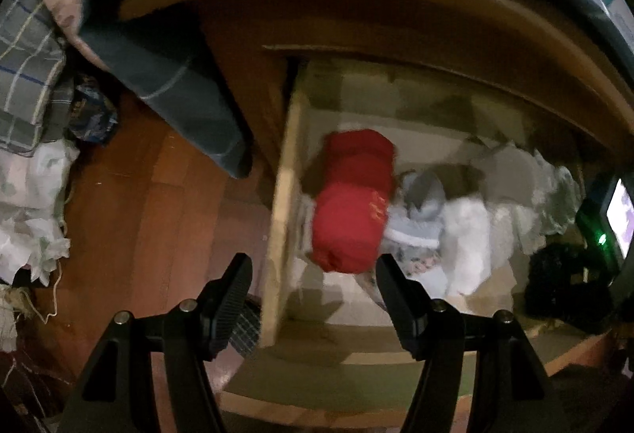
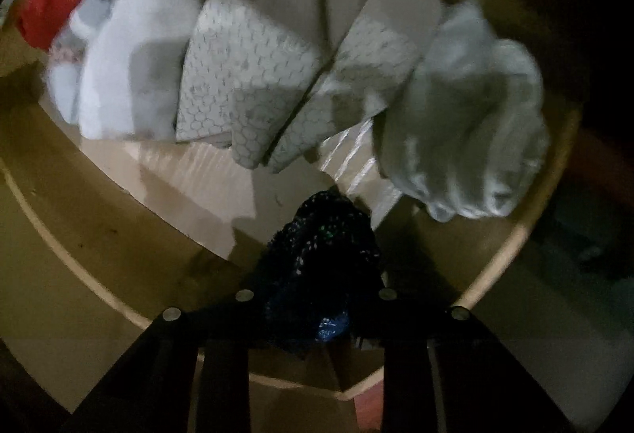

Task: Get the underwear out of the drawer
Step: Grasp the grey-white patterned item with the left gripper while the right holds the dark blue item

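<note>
The wooden drawer point(image 1: 283, 234) stands pulled out under a bed, with folded clothes in a row inside. A red rolled garment point(image 1: 352, 203) lies at its left end. My left gripper point(image 1: 313, 274) hovers open above the drawer's left wall, nothing between its fingers. In the right wrist view a black lacy piece of underwear point(image 2: 321, 254) is bunched between the dark fingers of my right gripper point(image 2: 317, 286), which is shut on it above the drawer's front rim point(image 2: 515, 246). The left wrist view shows that same black underwear point(image 1: 562, 274) at the drawer's right end, below the right gripper's body point(image 1: 610, 219).
White folded garments point(image 2: 130, 56), two honeycomb-patterned cloth boxes point(image 2: 245, 68) and a pale crumpled garment point(image 2: 467, 115) fill the drawer. A blue checked bed cover point(image 1: 170, 84) hangs over the bed edge. Heaps of cloth point(image 1: 27, 203) lie on the wooden floor point(image 1: 158, 215) at left.
</note>
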